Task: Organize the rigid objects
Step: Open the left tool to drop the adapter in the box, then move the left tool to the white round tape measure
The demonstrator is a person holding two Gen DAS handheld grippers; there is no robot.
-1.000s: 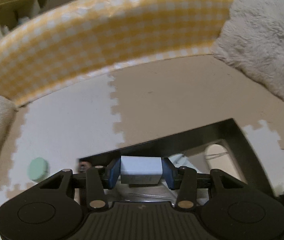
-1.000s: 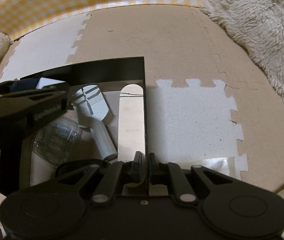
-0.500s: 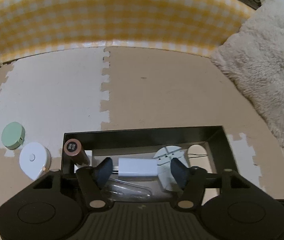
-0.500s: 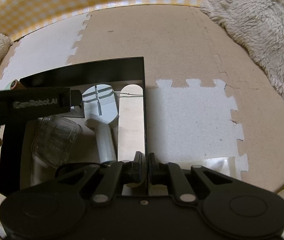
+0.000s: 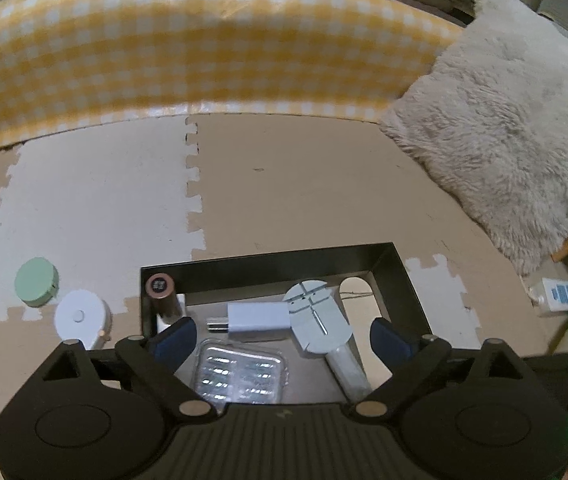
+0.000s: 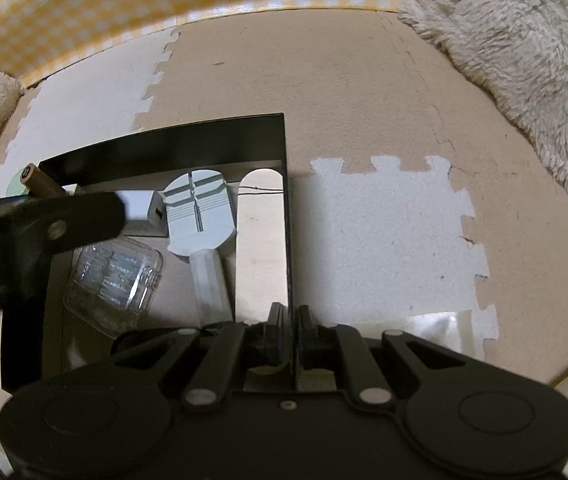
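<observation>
- Our left tongs (image 5: 281, 338) are opening, nothing between them; the small white plastic charger block (image 5: 257, 317) lies just ahead inside the black box (image 5: 267, 266).
- Our right tongs (image 6: 288, 334) are clenched on the box's side wall.
- Only the left view shows a round green lid (image 5: 37, 287) left of the tongs.

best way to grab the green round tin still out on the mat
Probably from straight above with the left gripper, whose jaws are opening with nothing between them. The green tin sits flat on the mat, a low round puck. Put one finger on each side of its curved wall; the white round case beside it leaves room.

Matte black grippers (image 5: 281, 340), blue-padded jaws
</observation>
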